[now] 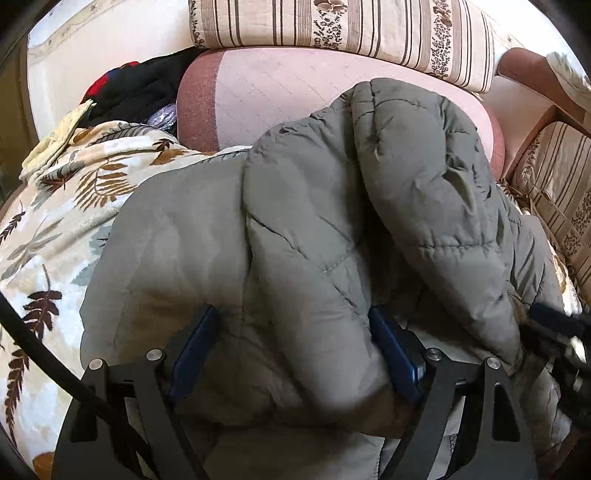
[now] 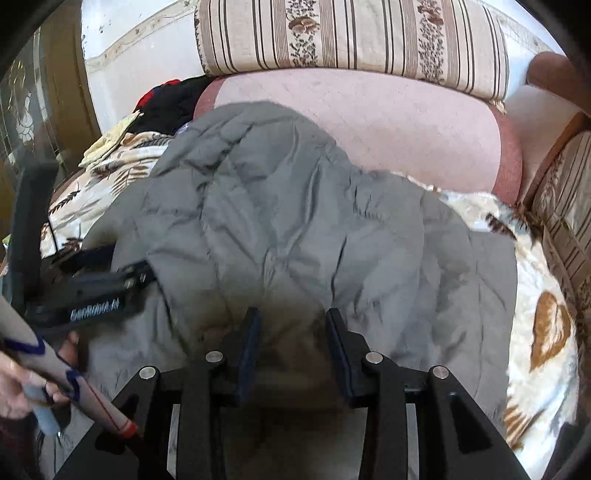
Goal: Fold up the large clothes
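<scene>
A grey-green quilted puffer jacket (image 1: 332,206) lies bunched on a leaf-print blanket (image 1: 55,229) on a sofa. My left gripper (image 1: 291,314) has its blue-padded jaws wide apart, with a thick fold of the jacket bulging between them. In the right wrist view the jacket (image 2: 295,229) fills the middle. My right gripper (image 2: 291,317) has its jaws partly apart, and jacket fabric sits between the fingers. The left gripper (image 2: 110,284) shows at the jacket's left edge in that view. The right gripper shows blurred at the right edge of the left wrist view (image 1: 554,325).
A pink cushion (image 1: 295,92) lies behind the jacket, with a striped floral back cushion (image 1: 343,29) above it. Dark and red clothes (image 1: 136,92) are piled at the back left. A wooden armrest (image 1: 539,85) stands at the right. A person's hand (image 2: 14,384) is at the lower left.
</scene>
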A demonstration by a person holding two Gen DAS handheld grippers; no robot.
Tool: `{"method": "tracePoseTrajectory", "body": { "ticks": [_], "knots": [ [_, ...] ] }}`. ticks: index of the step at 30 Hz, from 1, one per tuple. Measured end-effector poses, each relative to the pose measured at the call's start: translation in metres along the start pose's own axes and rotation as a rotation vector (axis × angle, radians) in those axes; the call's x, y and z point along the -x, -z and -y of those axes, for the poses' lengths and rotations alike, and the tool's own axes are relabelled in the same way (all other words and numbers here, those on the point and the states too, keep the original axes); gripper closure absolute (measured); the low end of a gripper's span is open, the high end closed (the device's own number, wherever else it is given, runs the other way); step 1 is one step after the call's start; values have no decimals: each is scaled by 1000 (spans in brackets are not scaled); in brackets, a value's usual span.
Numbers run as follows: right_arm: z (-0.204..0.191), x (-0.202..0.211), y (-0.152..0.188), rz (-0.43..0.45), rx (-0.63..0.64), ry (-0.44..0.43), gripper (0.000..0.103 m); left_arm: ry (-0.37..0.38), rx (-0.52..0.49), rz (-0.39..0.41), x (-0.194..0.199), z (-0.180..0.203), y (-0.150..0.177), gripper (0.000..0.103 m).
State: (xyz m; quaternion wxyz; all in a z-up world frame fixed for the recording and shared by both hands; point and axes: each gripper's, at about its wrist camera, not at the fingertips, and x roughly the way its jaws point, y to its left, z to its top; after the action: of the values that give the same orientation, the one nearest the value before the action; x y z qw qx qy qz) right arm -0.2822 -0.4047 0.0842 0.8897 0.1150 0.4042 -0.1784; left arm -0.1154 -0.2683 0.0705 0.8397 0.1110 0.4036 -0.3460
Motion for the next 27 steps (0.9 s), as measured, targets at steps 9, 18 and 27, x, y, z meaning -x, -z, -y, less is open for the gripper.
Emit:
{"method": "tracePoseTrajectory", "body": {
  "ticks": [9,18,27],
  "knots": [
    [14,-24,11,-78,-56,-30,65,0,0,15,5,0,4,19],
    [9,-1,15,-55,-88,-83,65,-11,-6,4,14,-3,7,19],
    [0,5,21,-85,-103,-80,66,-4,12,8,29,-2,11,20]
  ]
}}
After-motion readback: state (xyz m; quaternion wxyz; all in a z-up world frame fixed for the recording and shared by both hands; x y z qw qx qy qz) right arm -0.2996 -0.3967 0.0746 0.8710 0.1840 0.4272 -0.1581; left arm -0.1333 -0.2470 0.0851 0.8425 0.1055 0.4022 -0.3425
